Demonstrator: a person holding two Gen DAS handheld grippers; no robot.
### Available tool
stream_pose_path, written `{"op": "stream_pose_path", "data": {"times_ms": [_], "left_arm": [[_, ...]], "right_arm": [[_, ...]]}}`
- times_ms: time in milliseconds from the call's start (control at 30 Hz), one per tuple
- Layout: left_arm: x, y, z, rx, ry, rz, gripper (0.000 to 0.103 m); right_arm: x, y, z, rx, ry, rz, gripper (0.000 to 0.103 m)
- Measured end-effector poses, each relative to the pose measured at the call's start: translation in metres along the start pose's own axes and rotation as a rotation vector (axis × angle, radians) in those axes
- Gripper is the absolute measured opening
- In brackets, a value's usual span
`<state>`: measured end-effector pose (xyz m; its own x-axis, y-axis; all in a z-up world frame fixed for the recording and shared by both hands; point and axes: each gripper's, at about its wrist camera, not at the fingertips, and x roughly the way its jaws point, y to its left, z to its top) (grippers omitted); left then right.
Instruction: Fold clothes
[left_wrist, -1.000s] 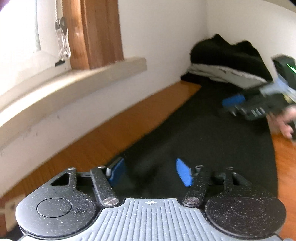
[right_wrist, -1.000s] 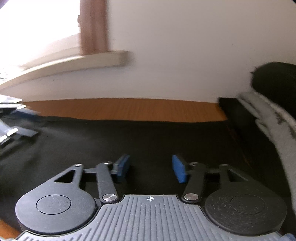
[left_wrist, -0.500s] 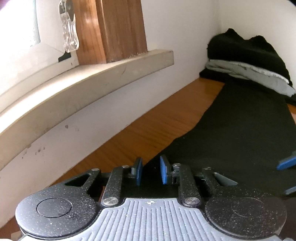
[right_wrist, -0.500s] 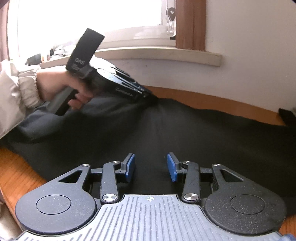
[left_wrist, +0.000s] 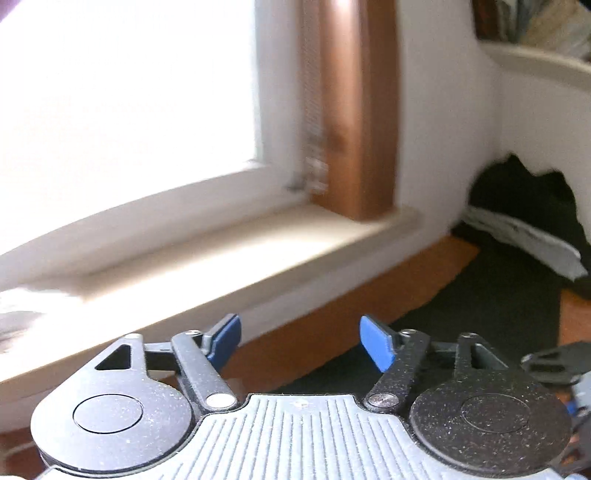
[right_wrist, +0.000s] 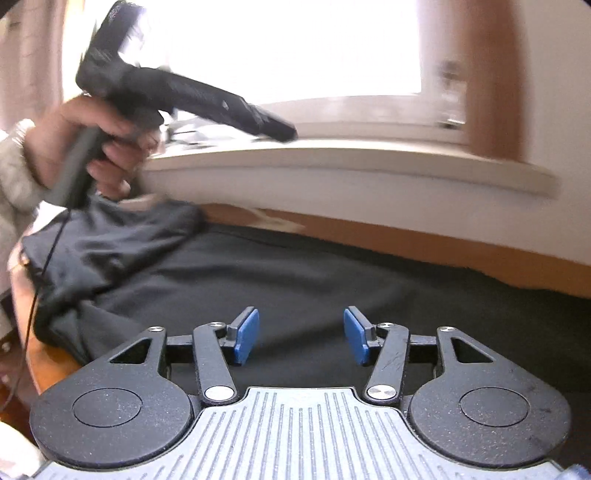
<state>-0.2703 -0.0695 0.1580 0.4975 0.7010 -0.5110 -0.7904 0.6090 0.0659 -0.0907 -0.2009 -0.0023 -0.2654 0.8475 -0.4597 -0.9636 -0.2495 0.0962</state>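
Observation:
A black garment (right_wrist: 295, 280) lies spread flat on the wooden table (right_wrist: 443, 247), and its left end is bunched up (right_wrist: 110, 251). My right gripper (right_wrist: 301, 339) hovers low over the flat cloth. Its jaws are opening and nothing is between the blue pads (right_wrist: 245, 339). A hand holds my left gripper (right_wrist: 280, 131) lifted clear of the cloth, up by the window sill. In its own view the left gripper (left_wrist: 301, 345) has its jaws opening and is empty, with the black garment (left_wrist: 498, 302) down to the right.
A pile of black and grey clothes (left_wrist: 524, 221) sits in the far right corner against the wall. A white window sill (right_wrist: 351, 166) overhangs the table's back edge. A cream sleeve (right_wrist: 14, 173) and a thin cable (right_wrist: 44, 266) are at the left.
My left gripper let go of the garment's edge, opened wide and rose towards the window. My right gripper swung left along the cloth and its jaws spread wider.

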Motion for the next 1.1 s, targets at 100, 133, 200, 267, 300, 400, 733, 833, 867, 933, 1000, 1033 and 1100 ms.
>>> {"op": "stream_pose_path", "data": {"times_ms": [100,133,200,267,300,400,733,833,867,933,1000,1033,1100], "left_arm": [[-0.057,0.035,-0.017,-0.047,-0.009,0.082,0.077],[-0.073,0.046,-0.024,-0.064,-0.009,0.109,0.078],[-0.104,0.066,-0.044,-0.095,-0.004,0.170,0.079],[-0.118,0.082,-0.072,-0.139,0.028,0.202,0.079],[-0.124,0.089,-0.086,-0.162,0.045,0.217,0.079],[-0.133,0.108,-0.128,-0.238,0.106,0.241,0.078],[-0.134,0.120,-0.204,-0.385,0.190,0.230,0.064],[-0.136,0.120,-0.205,-0.394,0.185,0.194,0.046],[-0.137,0.119,-0.204,-0.391,0.183,0.178,0.028],[-0.140,0.112,-0.202,-0.367,0.177,0.163,0.016],[-0.142,0.104,-0.193,-0.333,0.154,0.169,0.009],[-0.142,0.099,-0.186,-0.320,0.140,0.163,0.008],[-0.143,0.088,-0.170,-0.290,0.108,0.147,0.007]], "right_arm": [[0.024,0.029,0.007,-0.002,0.007,0.060,0.052],[0.030,0.039,0.009,-0.005,0.009,0.081,0.052],[0.037,0.059,0.014,-0.023,0.013,0.111,0.053],[0.042,0.077,0.018,-0.065,0.012,0.109,0.053],[0.043,0.084,0.020,-0.080,0.013,0.108,0.054],[0.045,0.092,0.023,-0.073,0.024,0.128,0.054],[0.048,0.093,0.018,-0.084,0.055,0.096,0.061],[0.048,0.090,0.017,-0.068,0.059,0.103,0.061],[0.049,0.090,0.016,-0.067,0.059,0.105,0.061],[0.049,0.090,0.016,-0.064,0.058,0.108,0.061],[0.050,0.093,0.015,-0.071,0.051,0.102,0.061],[0.050,0.094,0.015,-0.074,0.045,0.097,0.061],[0.045,0.092,0.015,-0.073,0.031,0.084,0.061]]}}
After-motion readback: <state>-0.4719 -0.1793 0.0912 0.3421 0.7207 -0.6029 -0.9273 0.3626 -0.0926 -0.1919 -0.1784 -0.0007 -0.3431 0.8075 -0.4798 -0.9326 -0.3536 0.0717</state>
